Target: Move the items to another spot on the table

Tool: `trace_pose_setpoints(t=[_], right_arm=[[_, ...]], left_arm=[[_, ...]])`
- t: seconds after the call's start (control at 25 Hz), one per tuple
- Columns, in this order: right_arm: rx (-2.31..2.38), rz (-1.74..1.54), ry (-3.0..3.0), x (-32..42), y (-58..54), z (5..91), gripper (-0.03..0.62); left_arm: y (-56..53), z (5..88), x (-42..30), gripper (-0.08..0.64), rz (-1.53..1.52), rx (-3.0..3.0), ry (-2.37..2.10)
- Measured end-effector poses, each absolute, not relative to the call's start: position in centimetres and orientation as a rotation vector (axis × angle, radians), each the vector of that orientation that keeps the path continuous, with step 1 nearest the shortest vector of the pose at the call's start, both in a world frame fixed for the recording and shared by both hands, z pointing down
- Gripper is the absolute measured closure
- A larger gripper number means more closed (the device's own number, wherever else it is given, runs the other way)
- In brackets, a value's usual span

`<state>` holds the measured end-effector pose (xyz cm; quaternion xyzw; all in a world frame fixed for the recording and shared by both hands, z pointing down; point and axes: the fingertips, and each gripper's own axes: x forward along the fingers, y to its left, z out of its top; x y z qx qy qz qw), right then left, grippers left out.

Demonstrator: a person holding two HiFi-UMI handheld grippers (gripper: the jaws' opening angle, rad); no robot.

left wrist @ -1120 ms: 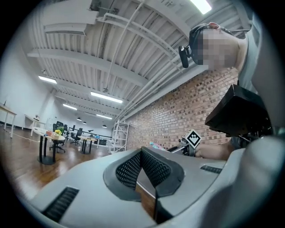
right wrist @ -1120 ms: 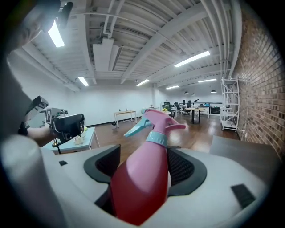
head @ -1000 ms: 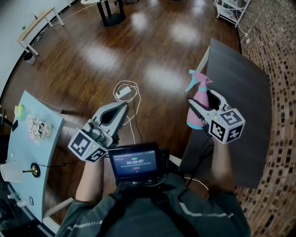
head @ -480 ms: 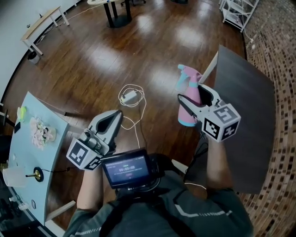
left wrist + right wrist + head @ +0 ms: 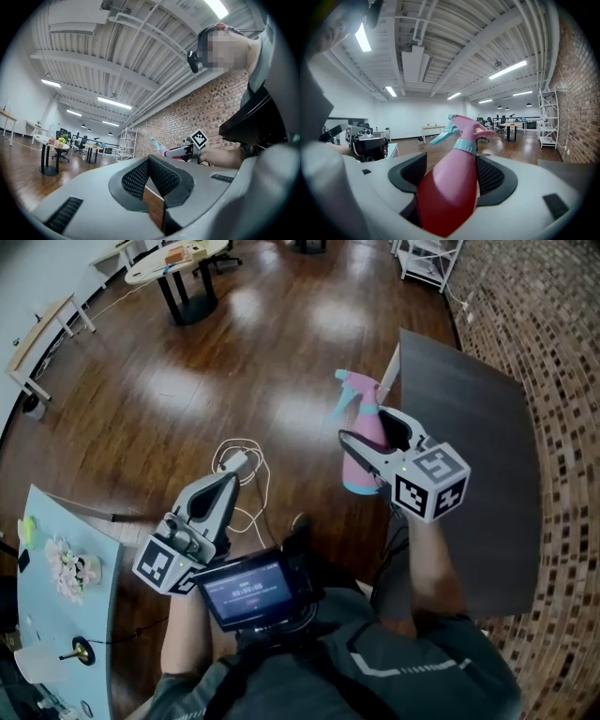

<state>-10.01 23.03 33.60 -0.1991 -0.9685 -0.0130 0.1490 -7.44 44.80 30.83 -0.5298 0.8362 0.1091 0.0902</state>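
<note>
Bottle [image 5: 356,472]: pink, clamped at mid-body in right tool [image 5: 367,430], held over the floor, neck tilted forward. Dark worktop [image 5: 469,446]: sited just right of the bottle, nearest the right hand. Left tool [image 5: 225,482]: jaws closed together, nothing held.

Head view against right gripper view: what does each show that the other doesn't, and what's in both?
Only the head view: the white cable coiled on the wood floor, and the marker cube on the right gripper. Only the right gripper view: the ceiling strip lights, and the pads pressing the sides of the pink spray bottle. Both: that bottle, teal trigger forward, clamped in that gripper, in the air.
</note>
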Motion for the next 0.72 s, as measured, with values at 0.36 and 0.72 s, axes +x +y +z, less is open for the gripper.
trace_pose_setpoints(t=[0.36,0.72], right_arm=[[-0.404,0.087,-2.855,-17.4,16.1,33.9,0.264],[-0.215,0.101,-2.882,-24.2,6.9,33.8,0.264]], left_arm=[[36.7,31.1,-18.8,0.563,0.296,-1.752,2.408],[26.1,30.8,-30.0,0.563,0.288,-1.946,2.287]])
